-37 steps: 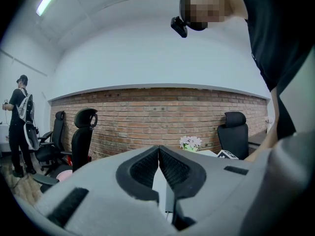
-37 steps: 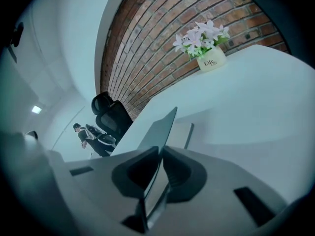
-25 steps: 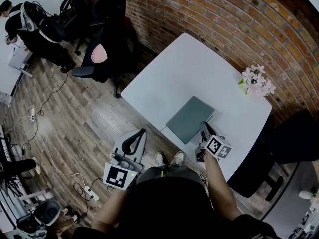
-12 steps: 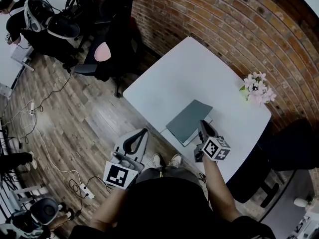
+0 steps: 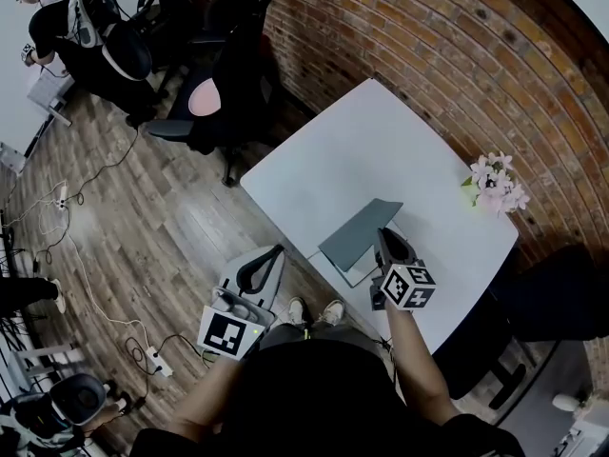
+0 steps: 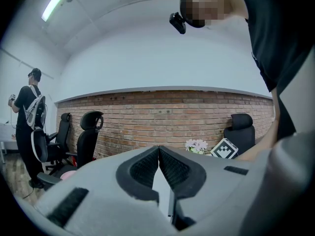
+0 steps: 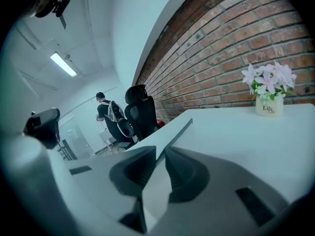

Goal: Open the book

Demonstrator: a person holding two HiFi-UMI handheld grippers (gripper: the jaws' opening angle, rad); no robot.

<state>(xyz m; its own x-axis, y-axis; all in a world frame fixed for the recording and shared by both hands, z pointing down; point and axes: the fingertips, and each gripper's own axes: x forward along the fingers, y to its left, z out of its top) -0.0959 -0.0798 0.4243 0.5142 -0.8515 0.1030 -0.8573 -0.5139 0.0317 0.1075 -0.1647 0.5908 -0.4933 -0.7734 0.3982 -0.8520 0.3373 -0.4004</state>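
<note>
A white table point(image 5: 381, 150) stands next to a red brick wall point(image 5: 428, 46). The book point(image 5: 352, 274) lies on the table, near the edge closest to the person. Its grey-green cover point(image 5: 360, 231) is lifted and tilted up off the pages. The right gripper point(image 5: 383, 239) holds that cover by its near edge. In the right gripper view the thin cover runs up between the two dark jaws, and the jaw tips pinch it. These jaws have just been opening a little, with the cover between them. The left gripper point(image 5: 271, 255) is off the table, out over the wood floor point(image 5: 162, 227). It is well apart from the book. In the left gripper view its jaws are pressed together at the tips, with nothing between them. Each gripper has a cube with black and white square marks on it point(image 5: 407, 286), but there are no words on them. A small pot point(image 7: 268, 107) of pink and white flowers point(image 5: 495, 181) stands at the far side of the table by the wall. The pot has the word "Life" on it, with smaller print under it that is too tiny to read. Black chairs point(image 5: 228, 84) stand on the floor past the table. Another person point(image 5: 67, 17) in dark clothes stands far off beside them.
</note>
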